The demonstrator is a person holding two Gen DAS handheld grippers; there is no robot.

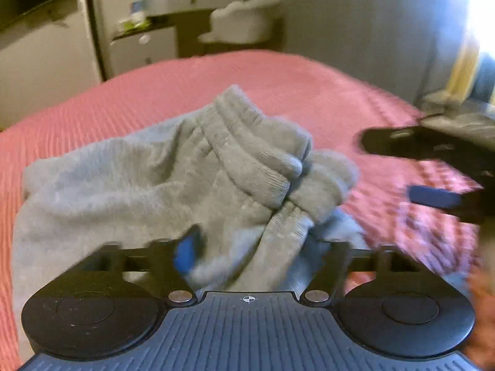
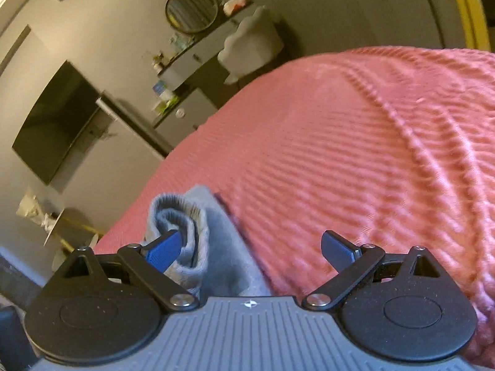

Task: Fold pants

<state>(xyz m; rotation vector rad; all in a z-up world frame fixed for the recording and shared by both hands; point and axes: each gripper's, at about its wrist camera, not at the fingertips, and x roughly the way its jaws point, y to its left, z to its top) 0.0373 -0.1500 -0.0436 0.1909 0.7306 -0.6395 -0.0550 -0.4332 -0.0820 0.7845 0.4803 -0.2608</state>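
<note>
Grey fleece pants (image 1: pixel 161 185) lie bunched on the pink bedspread (image 1: pixel 278 86), ribbed waistband (image 1: pixel 247 142) up and toward the far side. My left gripper (image 1: pixel 256 247) is open with its fingers wide apart; pants fabric lies between them and covers the right finger. My right gripper (image 2: pixel 250 250) is open and empty; it also shows at the right of the left wrist view (image 1: pixel 433 170), just right of the pants. A rolled ribbed edge of the pants (image 2: pixel 185 232) sits by the left fingertip (image 2: pixel 164 247).
The pink ribbed bedspread (image 2: pixel 355 154) stretches right and ahead. Beyond the bed stand a dresser (image 1: pixel 142 49), a white chair (image 1: pixel 244 21), a wall television (image 2: pixel 55 123) and a round mirror (image 2: pixel 191 9). A bright window (image 1: pixel 482 15) is at right.
</note>
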